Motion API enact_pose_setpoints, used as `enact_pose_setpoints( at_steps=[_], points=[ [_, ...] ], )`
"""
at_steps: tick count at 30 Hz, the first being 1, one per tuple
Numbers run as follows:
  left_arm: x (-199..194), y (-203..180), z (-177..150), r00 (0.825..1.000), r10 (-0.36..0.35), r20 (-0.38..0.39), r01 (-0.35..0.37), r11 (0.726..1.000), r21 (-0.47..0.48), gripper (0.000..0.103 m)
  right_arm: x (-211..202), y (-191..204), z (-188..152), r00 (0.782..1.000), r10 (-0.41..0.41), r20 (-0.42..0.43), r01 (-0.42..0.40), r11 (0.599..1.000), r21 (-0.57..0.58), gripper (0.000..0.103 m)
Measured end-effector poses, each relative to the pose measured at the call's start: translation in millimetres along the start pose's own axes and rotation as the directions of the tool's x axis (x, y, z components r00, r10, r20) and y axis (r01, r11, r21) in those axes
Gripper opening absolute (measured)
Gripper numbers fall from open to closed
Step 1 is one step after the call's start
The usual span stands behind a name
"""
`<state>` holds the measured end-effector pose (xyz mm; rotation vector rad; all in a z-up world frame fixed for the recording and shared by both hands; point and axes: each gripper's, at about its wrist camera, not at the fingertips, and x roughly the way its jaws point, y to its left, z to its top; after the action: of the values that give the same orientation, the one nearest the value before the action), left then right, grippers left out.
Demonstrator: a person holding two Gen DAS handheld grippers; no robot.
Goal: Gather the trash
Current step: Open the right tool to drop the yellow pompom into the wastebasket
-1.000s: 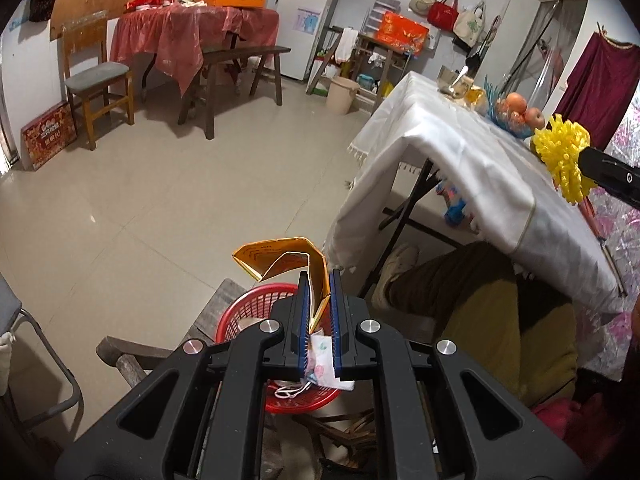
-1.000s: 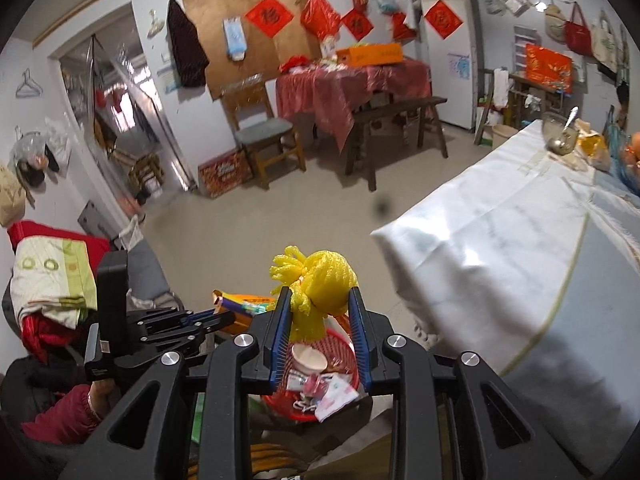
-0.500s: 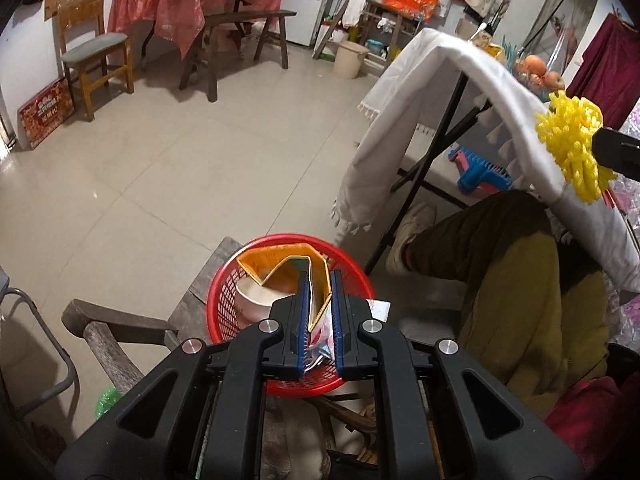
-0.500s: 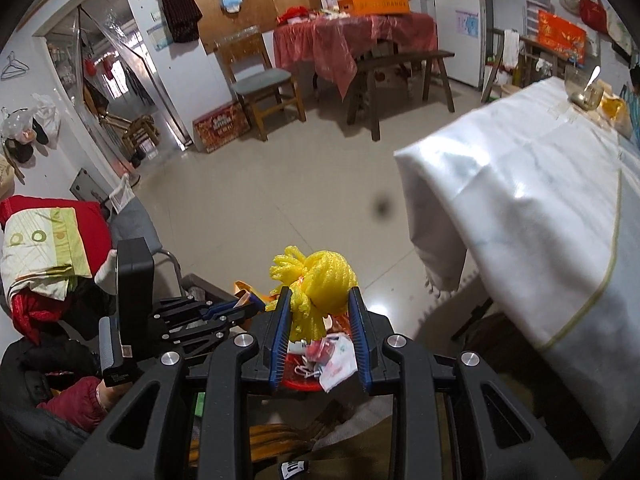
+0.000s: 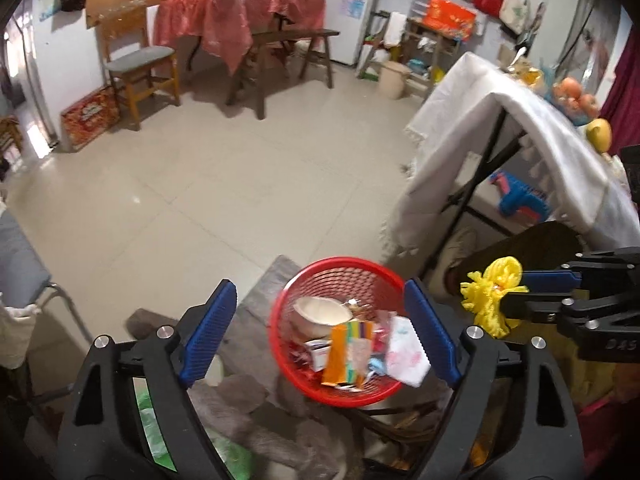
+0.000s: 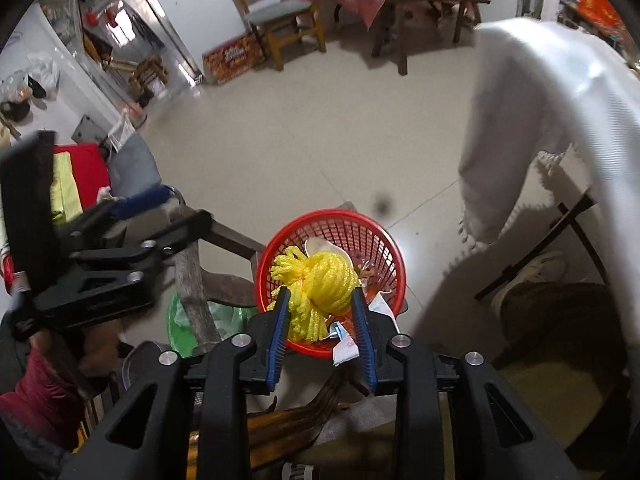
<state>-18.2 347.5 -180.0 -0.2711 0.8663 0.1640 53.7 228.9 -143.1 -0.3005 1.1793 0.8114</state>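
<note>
A red mesh basket (image 5: 298, 292) sits on a wooden chair and holds a paper bowl, an orange wrapper (image 5: 338, 354) and other trash. My left gripper (image 5: 318, 304) is open and empty, its jaws spread to either side of the basket. My right gripper (image 6: 320, 296) is shut on a yellow foam net (image 6: 320, 282) and holds it just above the basket (image 6: 360, 226). From the left wrist view the net (image 5: 490, 292) hangs to the right of the basket's rim.
A table with a white cloth (image 5: 504, 136) stands to the right, with fruit on top. A person's leg and shoe (image 6: 532, 272) are beside the basket. Open tiled floor (image 5: 200, 168) lies ahead. A wooden chair and a red-clothed table (image 5: 240, 8) stand at the far wall.
My left gripper opened and dropped the orange wrapper into the basket. My right gripper moved down with the yellow net, to just over the basket.
</note>
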Motion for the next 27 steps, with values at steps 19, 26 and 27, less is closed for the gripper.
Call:
enact_pose_setpoints(
  at_steps=[19, 26, 27],
  points=[
    [-29, -1, -13, 0.995, 0.084, -0.052, -0.081, 0.996, 0.047, 0.09, -18, -7, 2, 0.997, 0.013, 0.07, -0.013, 1.0, 0.008, 0.04],
    [-35, -12, -19, 0.994, 0.091, -0.065, -0.087, 0.994, 0.068, 0.091, -30, -5, -11, 0.997, -0.027, 0.077, 0.027, 1.0, 0.003, 0.042],
    [-35, -14, -20, 0.993, 0.091, -0.068, -0.087, 0.994, 0.071, 0.091, -31, -5, -12, 0.996, -0.035, 0.077, 0.035, 0.999, 0.001, 0.043]
  ],
)
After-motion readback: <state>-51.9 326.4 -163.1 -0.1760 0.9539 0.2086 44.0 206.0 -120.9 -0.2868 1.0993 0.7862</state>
